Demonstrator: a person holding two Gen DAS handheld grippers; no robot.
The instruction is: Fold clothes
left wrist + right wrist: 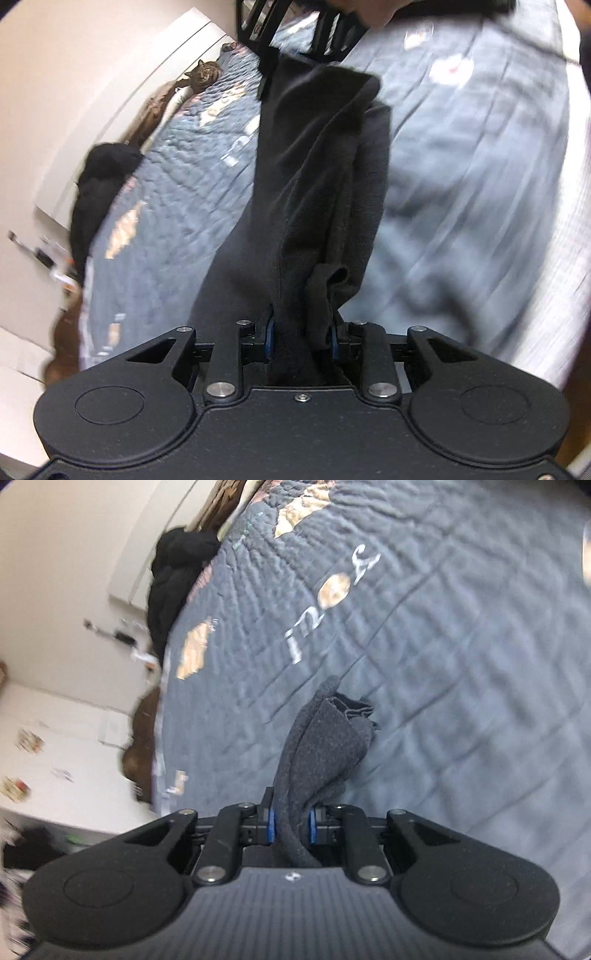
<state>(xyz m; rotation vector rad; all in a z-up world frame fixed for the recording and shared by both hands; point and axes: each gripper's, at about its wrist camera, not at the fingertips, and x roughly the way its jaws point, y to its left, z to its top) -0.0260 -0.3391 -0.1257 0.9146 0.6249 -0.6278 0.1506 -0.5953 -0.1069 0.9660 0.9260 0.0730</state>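
We hold the dark cloth (317, 177) up over the bed (461, 657), left claw (301, 338) and right claw (291, 825) both pinching it. A thin pinch could slip, dropping it crumpled.

The garment (321, 177) is dark charcoal, nearly black, plain and fleecy, greyer in the right wrist view (321, 746); the quilt (461, 672) is slate blue-grey, stitched in a grid of squares, with tan-gold patches and pale cream lettering; the left gripper (301, 334) is matte black with blue pads and silver screws; the right gripper (291, 825) is the same black with blue pads; the clothes heap (173, 576) at the quilt's edge is black; the wall (55, 572) is off-white.
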